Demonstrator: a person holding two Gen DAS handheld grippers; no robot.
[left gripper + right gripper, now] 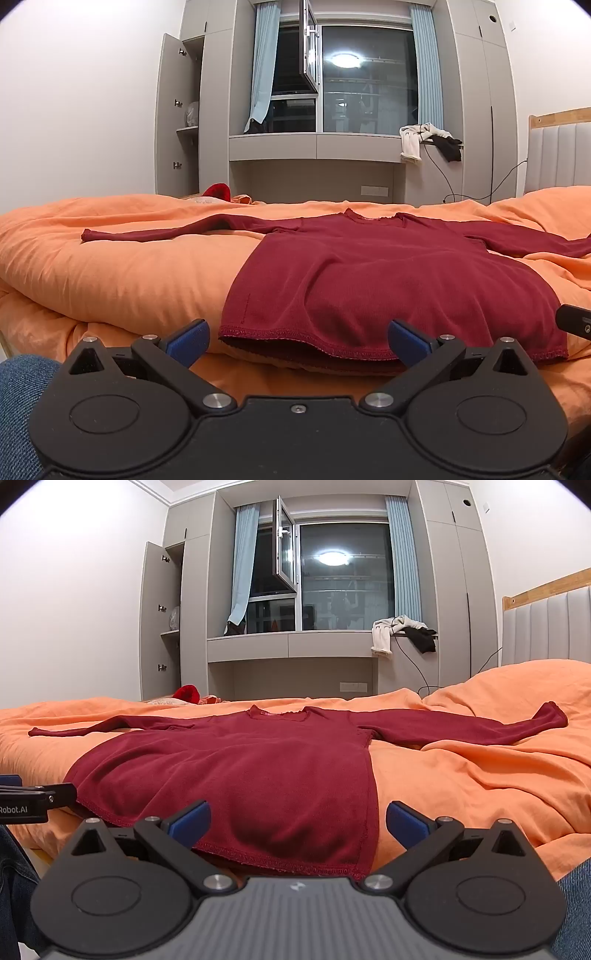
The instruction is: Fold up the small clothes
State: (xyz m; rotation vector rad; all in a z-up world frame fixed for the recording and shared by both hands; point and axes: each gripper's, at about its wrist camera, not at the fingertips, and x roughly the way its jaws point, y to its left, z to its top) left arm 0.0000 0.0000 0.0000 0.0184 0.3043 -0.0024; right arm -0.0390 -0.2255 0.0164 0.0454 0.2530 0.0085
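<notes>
1. Left gripper [298, 341], lower centre of its view: jaws wide apart, nothing between, just short of the shirt hem.
2. Right gripper [298, 821], lower centre: jaws likewise spread, empty.
3. Dark red long-sleeved shirt [369, 273], mid-frame: flat on orange duvet [110, 273], sleeves stretched sideways.

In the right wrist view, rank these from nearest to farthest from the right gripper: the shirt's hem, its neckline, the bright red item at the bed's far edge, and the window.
From the open right gripper:
1. Hem of the dark red long-sleeved shirt, right at the fingertips.
2. Neckline, mid-bed.
3. Bright red item, far edge, left.
4. Window, back wall.
</notes>
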